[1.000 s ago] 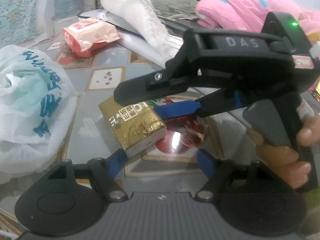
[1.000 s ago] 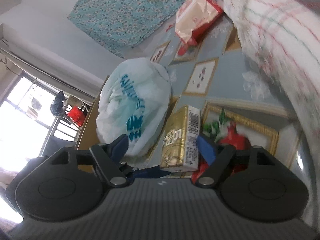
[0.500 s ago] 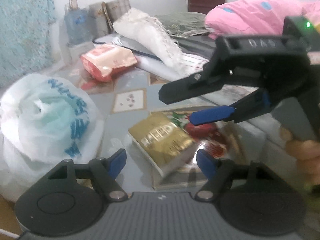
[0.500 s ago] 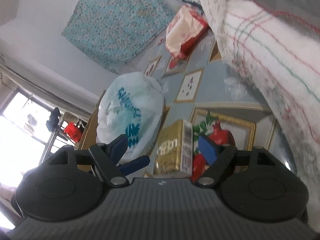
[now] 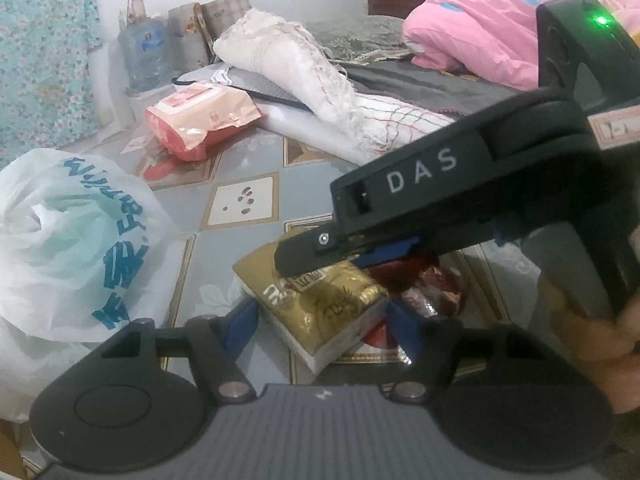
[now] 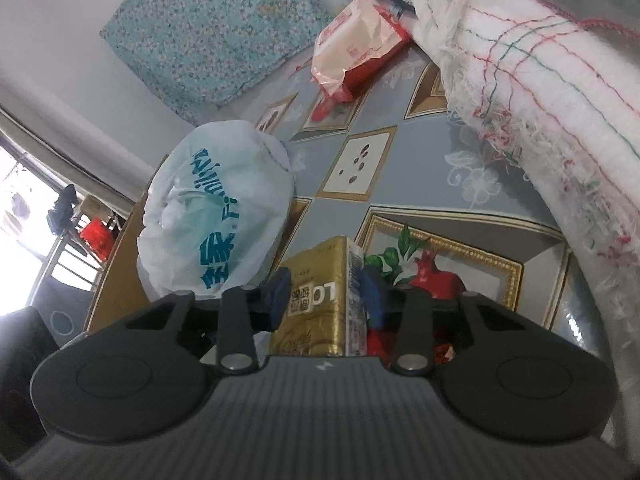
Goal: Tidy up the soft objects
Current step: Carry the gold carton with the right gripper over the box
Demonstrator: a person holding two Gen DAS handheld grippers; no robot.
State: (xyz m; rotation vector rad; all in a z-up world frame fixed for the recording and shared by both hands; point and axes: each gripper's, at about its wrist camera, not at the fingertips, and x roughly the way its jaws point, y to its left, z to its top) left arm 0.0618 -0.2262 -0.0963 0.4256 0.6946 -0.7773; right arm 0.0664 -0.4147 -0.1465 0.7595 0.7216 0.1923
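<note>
A gold tissue pack lies on the patterned tabletop. My right gripper reaches in from the right of the left wrist view, held by a person's hand. Its jaws are closing and its blue pads press both long sides of the gold pack. My left gripper sits low in front of the pack. Its jaws are closing too, with the near end of the pack between the fingers and small gaps at the sides.
A white plastic bag with blue print bulges at the left. Behind it lie a pink-red soft pack, a white fringed cloth roll and a pink blanket. A water jug stands by the wall.
The right gripper's jaws have come together onto the sides of the gold pack. The left gripper's fingers have narrowed a little around the pack's near end.
</note>
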